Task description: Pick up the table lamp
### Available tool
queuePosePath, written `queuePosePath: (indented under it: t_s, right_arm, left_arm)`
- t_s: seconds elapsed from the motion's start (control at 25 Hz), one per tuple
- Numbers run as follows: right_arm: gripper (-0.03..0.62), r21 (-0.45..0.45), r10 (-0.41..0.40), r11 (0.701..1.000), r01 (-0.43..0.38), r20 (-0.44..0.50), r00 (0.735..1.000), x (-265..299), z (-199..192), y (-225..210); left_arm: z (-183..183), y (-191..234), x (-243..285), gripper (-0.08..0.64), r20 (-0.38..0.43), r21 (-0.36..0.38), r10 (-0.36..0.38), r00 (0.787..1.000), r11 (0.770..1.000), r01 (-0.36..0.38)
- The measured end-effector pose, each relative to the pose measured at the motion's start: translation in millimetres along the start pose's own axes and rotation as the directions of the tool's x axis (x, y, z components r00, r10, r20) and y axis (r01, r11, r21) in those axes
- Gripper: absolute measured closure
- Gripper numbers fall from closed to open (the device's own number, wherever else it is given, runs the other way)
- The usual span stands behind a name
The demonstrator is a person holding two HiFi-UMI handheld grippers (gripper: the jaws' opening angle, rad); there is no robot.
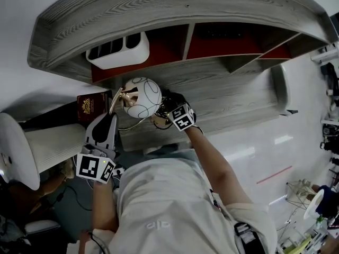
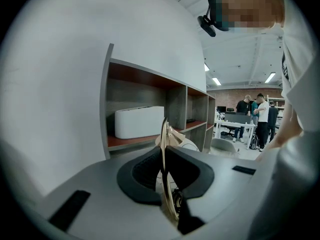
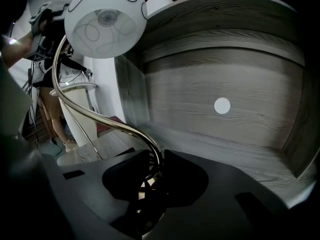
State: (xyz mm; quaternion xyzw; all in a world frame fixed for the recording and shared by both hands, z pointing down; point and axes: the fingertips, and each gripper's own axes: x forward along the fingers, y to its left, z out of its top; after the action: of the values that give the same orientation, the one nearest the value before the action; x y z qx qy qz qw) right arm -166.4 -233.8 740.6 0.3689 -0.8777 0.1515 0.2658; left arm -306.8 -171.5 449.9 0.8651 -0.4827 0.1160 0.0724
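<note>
head view: table lamp [image 1: 142,97] near shelf unit's [image 1: 159,12] front edge.

Grey wood-grain shelf unit [image 1: 159,9] against a white wall, compartments lined in red-brown. White oblong box [image 1: 117,51] in the left-hand compartment, standing on its shelf board. Dark red box with gold emblem [image 1: 91,106] on the desk surface below, near the left end. White disc [image 1: 15,152] with a ribbed white body [image 1: 53,144] beside the unit; type not identifiable. Round white dot [image 3: 222,105] on the wood back panel. Red line [image 1: 274,174] on the pale floor. Standing people [image 2: 260,115], tables and a grey chair [image 2: 223,146] in the room behind, under ceiling strip lights [image 2: 270,77].
</note>
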Motion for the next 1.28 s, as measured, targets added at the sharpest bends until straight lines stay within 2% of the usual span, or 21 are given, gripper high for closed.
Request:
queuePosePath:
  t_s: [0.2,0.48,0.72,1.0,1.28]
  right_arm:
    - [0.488,0.052,-0.006,0.999,0.004,0.027,1.000,-1.3,2.2,-2.2]
    - [0.503,0.100,0.009,0.995,-0.011,0.016,1.000,0.0,10.8,3.6]
    - [0.505,0.137,-0.010,0.991,0.009,0.011,1.000,-6.9,9.7,5.9]
    - [0.505,0.126,-0.086,0.988,0.086,-0.007,0.996,-37.0,3.6,-12.0]
    - [0.503,0.111,-0.186,0.975,0.191,-0.056,0.981,-100.5,-9.9,-52.3]
  left_arm:
    - [-4.0,7.0,-2.3,0.511,-0.005,-0.023,0.030,1.000,0.999,-0.030]
    - [-9.1,23.3,-12.6,0.511,-0.009,-0.062,0.063,0.998,0.996,-0.063]
    - [-13.7,26.9,-19.4,0.509,-0.014,-0.090,0.069,0.998,0.994,-0.070]
    - [-16.2,16.2,-18.2,0.505,0.024,-0.149,0.036,0.999,0.988,-0.032]
    - [-7.8,-20.4,1.3,0.505,0.083,-0.182,-0.044,0.996,0.981,0.059]
